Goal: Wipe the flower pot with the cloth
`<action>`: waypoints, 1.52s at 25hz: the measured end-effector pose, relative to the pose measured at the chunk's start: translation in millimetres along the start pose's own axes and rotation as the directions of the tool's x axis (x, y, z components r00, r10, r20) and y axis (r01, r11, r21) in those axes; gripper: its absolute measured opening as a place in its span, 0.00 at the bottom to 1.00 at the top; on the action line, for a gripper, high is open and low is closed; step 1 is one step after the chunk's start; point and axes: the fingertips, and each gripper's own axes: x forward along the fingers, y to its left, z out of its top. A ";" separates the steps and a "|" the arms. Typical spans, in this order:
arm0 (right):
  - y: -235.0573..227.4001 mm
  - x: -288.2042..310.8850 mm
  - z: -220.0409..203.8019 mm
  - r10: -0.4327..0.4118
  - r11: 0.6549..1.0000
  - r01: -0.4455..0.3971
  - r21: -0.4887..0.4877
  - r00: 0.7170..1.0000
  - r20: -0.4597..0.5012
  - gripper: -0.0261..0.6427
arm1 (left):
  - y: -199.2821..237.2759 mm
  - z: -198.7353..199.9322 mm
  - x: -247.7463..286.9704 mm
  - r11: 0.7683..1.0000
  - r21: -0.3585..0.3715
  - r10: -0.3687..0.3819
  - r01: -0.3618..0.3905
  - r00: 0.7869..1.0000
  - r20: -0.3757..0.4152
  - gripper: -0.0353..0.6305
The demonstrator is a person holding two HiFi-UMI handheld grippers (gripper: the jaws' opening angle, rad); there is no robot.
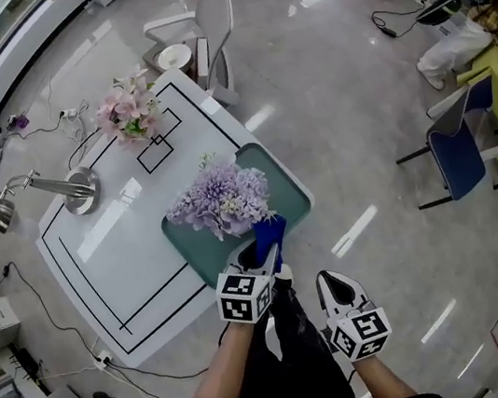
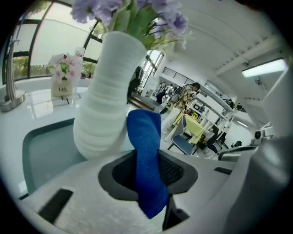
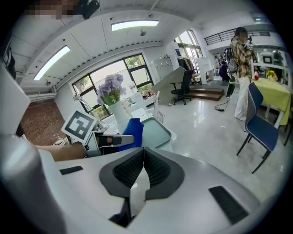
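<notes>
A white ribbed flower pot (image 2: 103,91) with purple flowers (image 1: 221,198) stands in a teal tray (image 1: 290,191) at the table's near corner. My left gripper (image 1: 266,255) is shut on a blue cloth (image 2: 146,155), and the cloth's upper end rests against the pot's right side. In the head view the cloth (image 1: 270,231) sticks up just beside the flowers. My right gripper (image 1: 332,281) hangs over the floor to the right of the left one, jaws shut with nothing between them. The right gripper view shows the pot (image 3: 121,114), the cloth (image 3: 132,132) and the tray (image 3: 155,130) ahead to the left.
On the white table (image 1: 107,255) stand a small pot of pink flowers (image 1: 129,114) and a silver desk lamp (image 1: 58,189). A white chair (image 1: 202,31) sits behind the table, a blue chair (image 1: 456,149) to the right. A person (image 3: 239,68) stands far off.
</notes>
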 end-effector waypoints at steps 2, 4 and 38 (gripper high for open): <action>-4.4 1.9 0.4 0.004 1.000 -0.004 0.009 1.000 -0.006 0.05 | -14.6 21.5 -2.1 0.998 0.059 -0.007 0.002 0.995 0.095 0.24; -6.6 5.2 2.2 0.013 1.000 -0.013 0.010 1.000 -0.011 0.05 | -20.4 48.8 -1.9 0.998 0.058 0.018 -0.030 0.982 0.190 0.24; 20.8 11.1 38.4 0.162 0.984 -0.159 -0.077 0.986 0.027 0.05 | -12.8 22.6 -60.6 0.958 -0.062 0.285 -0.279 0.922 0.260 0.23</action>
